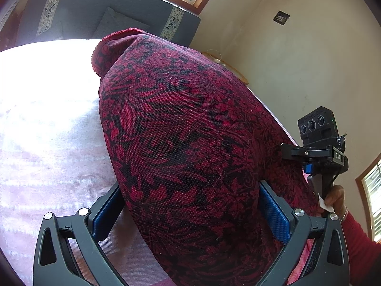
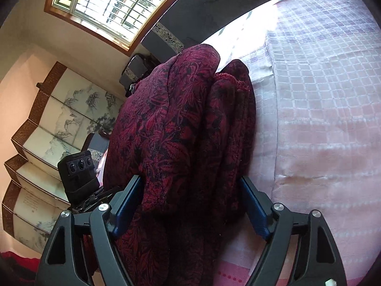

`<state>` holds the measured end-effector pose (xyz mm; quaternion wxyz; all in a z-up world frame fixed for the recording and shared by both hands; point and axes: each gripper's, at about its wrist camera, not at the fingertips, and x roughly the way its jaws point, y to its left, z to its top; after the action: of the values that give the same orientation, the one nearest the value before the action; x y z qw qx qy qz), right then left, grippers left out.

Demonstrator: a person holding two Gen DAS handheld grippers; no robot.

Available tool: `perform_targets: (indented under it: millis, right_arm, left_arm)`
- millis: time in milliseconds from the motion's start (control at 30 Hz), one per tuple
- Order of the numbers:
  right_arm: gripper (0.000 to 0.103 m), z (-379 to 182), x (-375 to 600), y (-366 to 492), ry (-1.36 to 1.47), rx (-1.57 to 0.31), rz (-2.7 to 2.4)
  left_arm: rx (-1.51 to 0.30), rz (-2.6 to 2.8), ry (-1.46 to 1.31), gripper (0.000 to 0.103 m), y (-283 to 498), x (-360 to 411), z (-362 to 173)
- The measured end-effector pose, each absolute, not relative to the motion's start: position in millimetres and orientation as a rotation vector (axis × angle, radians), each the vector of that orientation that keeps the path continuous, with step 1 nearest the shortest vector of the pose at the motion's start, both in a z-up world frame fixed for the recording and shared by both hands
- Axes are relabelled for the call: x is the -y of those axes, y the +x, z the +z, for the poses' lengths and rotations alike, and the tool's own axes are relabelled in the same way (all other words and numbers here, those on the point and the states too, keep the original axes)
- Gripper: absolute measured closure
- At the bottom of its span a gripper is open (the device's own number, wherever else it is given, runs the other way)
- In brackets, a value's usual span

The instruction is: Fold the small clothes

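- The dark red, black-leaf-patterned woven garment [image 1: 190,143] lies bunched on the pink checked bedcover [image 1: 47,155], near its edge.
- The left gripper [image 1: 190,205] stands spread wide, cloth between its blue pads [image 1: 273,214].
- The right gripper [image 2: 190,202] is released, its jaws spread around the folds.

Red garment [image 1: 190,143] hides left claw [image 1: 188,209] tips; bedspread [image 1: 47,76] overexposed.

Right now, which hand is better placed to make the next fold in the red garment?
Probably right. The right gripper stands open with the garment and its layered edges between its jaws, ready to close. The left gripper is filled by a broad bulge of cloth; its grip is unclear.
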<state>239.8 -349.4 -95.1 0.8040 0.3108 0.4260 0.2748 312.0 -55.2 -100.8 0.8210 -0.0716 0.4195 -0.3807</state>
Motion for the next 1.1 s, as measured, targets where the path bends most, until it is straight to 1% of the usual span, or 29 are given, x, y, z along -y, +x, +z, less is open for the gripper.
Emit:
perform_targets:
  millis: [133,800,867,1100]
  right_arm:
    - [0.020,-96,350,247,0.688,-0.906,0.619]
    - [0.020,-93,331,244,0.591,-0.905,0.595]
    - [0.023,-93,331,244,0.590,-0.906,0.593]
    - [0.042,-98,329,238,0.594,-0.921,0.592]
  left_arm:
    - [-0.891,-0.782,-0.112,0.000,307,63,-98]
    - [-0.877,-0.708,-0.002,0.000,295,91,-91]
    - [-0.875,-0.704,0.011,0.000,294,94,-90]
    - [-0.869,-0.691,0.048,0.000,292,103,-89]
